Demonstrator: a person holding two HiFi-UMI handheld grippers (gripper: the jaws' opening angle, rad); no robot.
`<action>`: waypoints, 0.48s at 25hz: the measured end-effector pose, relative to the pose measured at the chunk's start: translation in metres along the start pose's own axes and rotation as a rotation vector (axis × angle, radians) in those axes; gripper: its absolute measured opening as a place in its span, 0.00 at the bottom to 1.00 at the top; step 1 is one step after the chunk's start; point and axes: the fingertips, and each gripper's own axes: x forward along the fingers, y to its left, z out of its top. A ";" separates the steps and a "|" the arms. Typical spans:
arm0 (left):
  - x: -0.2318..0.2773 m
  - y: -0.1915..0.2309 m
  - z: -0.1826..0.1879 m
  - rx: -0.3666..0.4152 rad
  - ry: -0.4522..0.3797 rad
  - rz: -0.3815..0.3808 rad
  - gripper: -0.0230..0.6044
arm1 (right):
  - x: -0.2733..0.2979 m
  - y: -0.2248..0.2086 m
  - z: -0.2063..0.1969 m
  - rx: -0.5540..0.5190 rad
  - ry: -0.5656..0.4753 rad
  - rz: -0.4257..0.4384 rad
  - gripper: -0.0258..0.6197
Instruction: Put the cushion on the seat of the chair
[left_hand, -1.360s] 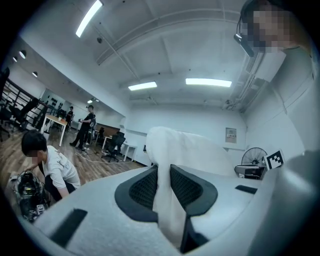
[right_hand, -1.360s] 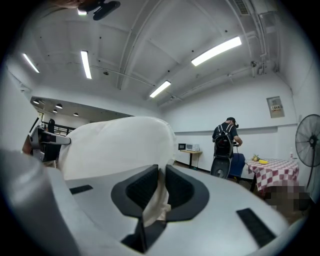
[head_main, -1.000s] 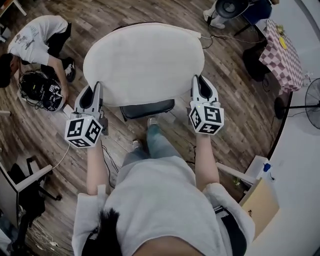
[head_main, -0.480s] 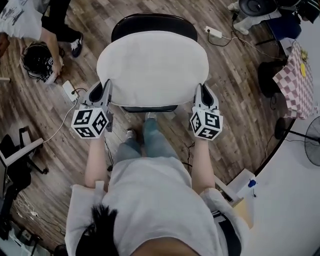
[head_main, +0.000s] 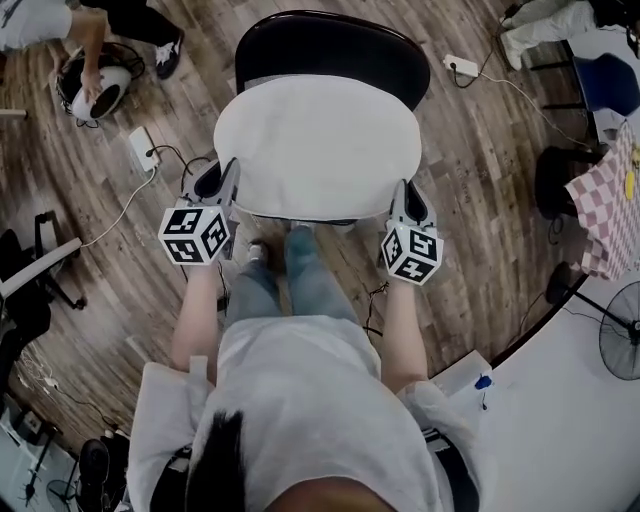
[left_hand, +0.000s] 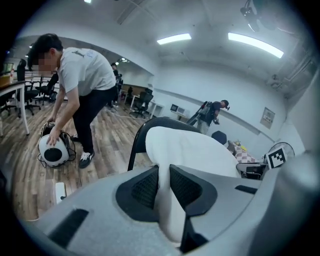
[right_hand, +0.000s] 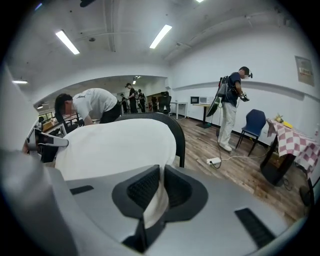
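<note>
Head view: the cushion (head_main: 318, 148) is a pale, off-white oval pad, smooth with a soft rounded rim. It lies flat over the seat of the black chair (head_main: 335, 45), whose dark backrest curves round its far edge. Whether it rests on the seat cannot be told. The left gripper (head_main: 222, 180) pinches the cushion's near left edge and the right gripper (head_main: 410, 200) pinches its near right edge. The wooden floor (head_main: 480, 200) lies all around the chair.

Left gripper view: the left gripper's (left_hand: 163, 172) two dark pads are clamped on a fold of the cushion's (left_hand: 195, 150) edge. The fabric bunches white between them and spreads out beyond, tilted up against the chair's thin black frame (left_hand: 136, 145). To the left a person (left_hand: 82, 75) bends over a round white device (left_hand: 54, 150) on the floor.

Right gripper view: the right gripper's (right_hand: 161, 175) jaws are closed on the cushion's (right_hand: 115, 145) thin edge, a creased strip of cloth squeezed between the ribbed pads. The broad white surface stretches away to the left, with the black chair back (right_hand: 177, 130) right behind it.
</note>
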 end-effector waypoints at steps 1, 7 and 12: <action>0.004 0.002 -0.006 -0.002 0.014 0.008 0.13 | 0.005 -0.001 -0.006 0.001 0.015 0.003 0.09; 0.030 0.010 -0.039 -0.012 0.086 0.043 0.13 | 0.032 -0.009 -0.042 0.004 0.092 0.012 0.09; 0.051 0.021 -0.065 -0.021 0.129 0.071 0.13 | 0.057 -0.012 -0.069 0.007 0.140 0.032 0.09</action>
